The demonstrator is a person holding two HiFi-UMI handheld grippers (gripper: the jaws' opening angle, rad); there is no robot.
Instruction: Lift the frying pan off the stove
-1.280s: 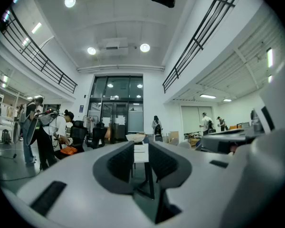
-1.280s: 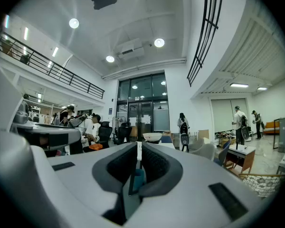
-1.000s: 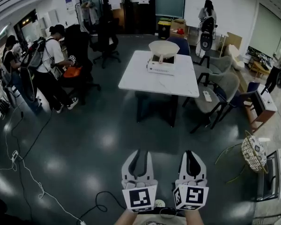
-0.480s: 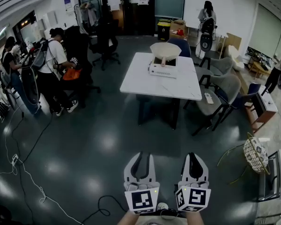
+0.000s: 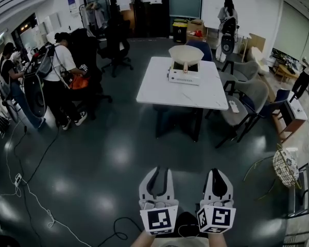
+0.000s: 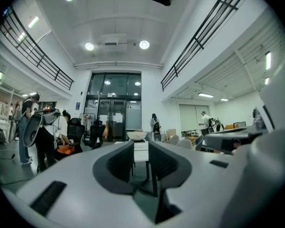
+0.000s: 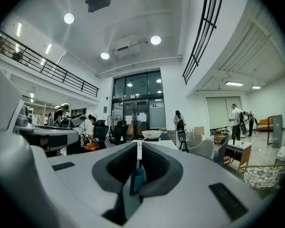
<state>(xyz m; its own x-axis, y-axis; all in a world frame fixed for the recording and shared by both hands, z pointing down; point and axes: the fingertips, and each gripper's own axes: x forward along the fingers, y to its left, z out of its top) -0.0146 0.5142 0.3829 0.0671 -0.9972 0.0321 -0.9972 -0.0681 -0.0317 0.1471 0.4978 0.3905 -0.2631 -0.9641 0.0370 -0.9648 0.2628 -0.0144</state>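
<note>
Grey-lined jaws are pressed together on nothing in both my left claw (image 5: 157, 173) and my right claw (image 5: 218, 173), held level side by side above the dark floor (image 5: 108, 158). Well ahead, the pale frying pan (image 5: 186, 53) sits on the white stove (image 5: 184, 77) by the far edge of the white table (image 5: 159, 89) (a person (image 5: 59, 71) stands well off to its left). I judge it stiff, deep and fairly weighty, with a smooth rim that would slip from a pinch, so what looks like a short brownish handle (image 5: 185, 66) facing me seems the place to grip, close to the bowl.

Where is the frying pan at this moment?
In the head view the frying pan sits upper centre, on the white stove at the far end of the white table.
</note>
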